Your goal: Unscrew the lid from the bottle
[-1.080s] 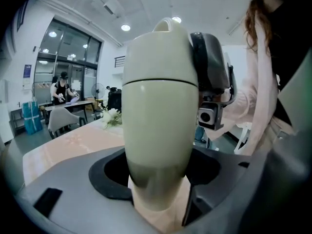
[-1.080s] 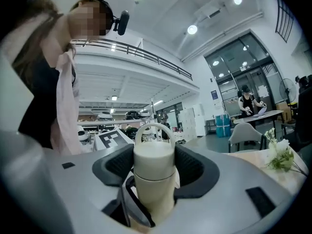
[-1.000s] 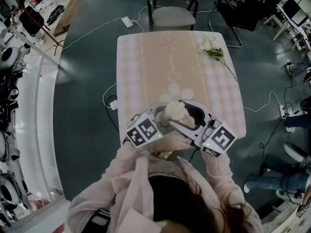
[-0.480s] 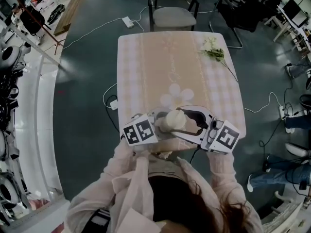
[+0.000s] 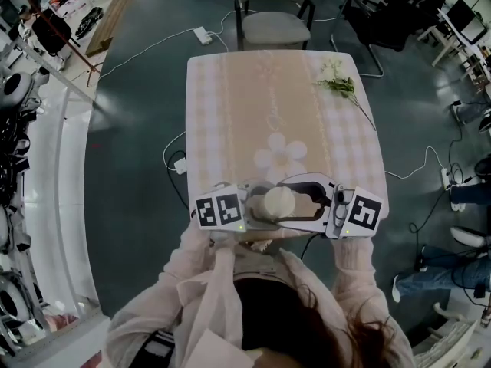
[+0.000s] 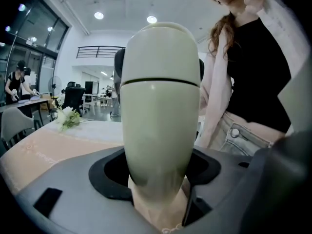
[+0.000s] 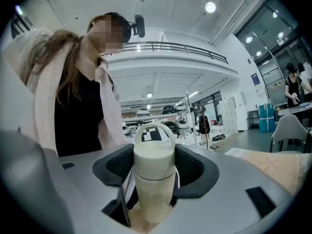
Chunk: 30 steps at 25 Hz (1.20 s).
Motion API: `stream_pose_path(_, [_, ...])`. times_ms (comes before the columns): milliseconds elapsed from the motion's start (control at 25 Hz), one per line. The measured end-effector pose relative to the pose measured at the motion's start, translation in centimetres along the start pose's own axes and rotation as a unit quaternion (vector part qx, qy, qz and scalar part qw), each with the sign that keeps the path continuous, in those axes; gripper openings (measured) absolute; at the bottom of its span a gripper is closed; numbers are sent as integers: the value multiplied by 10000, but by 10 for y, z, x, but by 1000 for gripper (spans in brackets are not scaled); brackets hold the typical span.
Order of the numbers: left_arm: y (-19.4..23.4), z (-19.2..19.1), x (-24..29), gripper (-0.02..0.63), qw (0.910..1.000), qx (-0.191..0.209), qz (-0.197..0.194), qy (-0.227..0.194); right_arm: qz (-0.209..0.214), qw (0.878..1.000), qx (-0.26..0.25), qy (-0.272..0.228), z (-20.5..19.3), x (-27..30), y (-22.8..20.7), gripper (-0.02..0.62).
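1. Cream-coloured bottle (image 5: 278, 203) is seen upright over the near edge of the desk (image 5: 230, 113), just in front of the person. Whether its base rests on the cloth can't be told.
2. L tongs (image 6: 158, 179) are clamped on the bottle's lower body. Dark pads are pressed to both sides in the left gripper view.
3. R tongs (image 7: 153, 167) are closed round the lid (image 7: 153, 155), w/ ribbed pads set against its sides and the jaws held fairly wide.
4. Lid is seated on the bottle. A thin seam is seen betw. lid & body, and a loop handle is arched over the top.
5. In the head view the two tools are lined up opposite each other, w/ marker cubes (image 5: 219, 209) at the outer ends.
6. Desk is covered by a pale pink & white cloth. A flower motif (image 5: 280, 156) is printed just beyond the bottle.
7. A sprig of white flowers (image 5: 337, 83) is laid near the far R corner, well apart from the bottle.
8. A chair (image 5: 272, 10) is placed beyond the desk's far edge.
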<state>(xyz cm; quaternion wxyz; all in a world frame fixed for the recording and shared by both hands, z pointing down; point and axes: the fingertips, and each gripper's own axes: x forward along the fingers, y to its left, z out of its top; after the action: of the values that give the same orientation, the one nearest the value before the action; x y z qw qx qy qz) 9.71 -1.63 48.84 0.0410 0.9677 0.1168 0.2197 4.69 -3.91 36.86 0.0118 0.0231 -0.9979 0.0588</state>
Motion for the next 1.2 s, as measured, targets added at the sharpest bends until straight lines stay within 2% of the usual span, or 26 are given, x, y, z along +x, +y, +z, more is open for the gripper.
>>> stream_pose_path(120, [1, 1, -1, 316, 10000, -1, 56, -17, 2, 10000, -9, -38, 0, -1, 0, 281])
stream_pose_path(200, [6, 2, -2, 316, 9998, -46, 207, -46, -149, 9998, -27, -112, 3, -2, -4, 281])
stream_pose_path(360, [28, 2, -9, 316, 9966, -199, 790, -116, -592, 9977, -9, -329, 6, -7, -19, 284])
stream_pose_path(440, [41, 1, -13, 316, 9927, -320, 1154, -137, -841, 9955, 29, -444, 6, -12, -28, 306])
stream_pose_path(520, [54, 0, -17, 316, 9871, -425, 1537, -133, -1209, 9912, 66, -529, 7, -16, -38, 337])
stream_pose_path(640, [72, -5, -21, 316, 9751, -457, 2170, -30, -1759, 9817, 168, -708, 8, -21, -51, 342])
stream_pose_path(960, [102, -11, -31, 316, 9337, -717, 3505, 107, -2617, 9604, 249, -927, 7, -11, -60, 341])
stream_pose_path(1040, [105, -12, -30, 316, 9266, -815, 3669, 116, -2819, 9544, 240, -949, 6, -10, -63, 341])
stream_pose_path(1200, [103, -11, -25, 316, 9242, -888, 3713, 77, -3190, 9429, 323, -902, 0, -10, -71, 332])
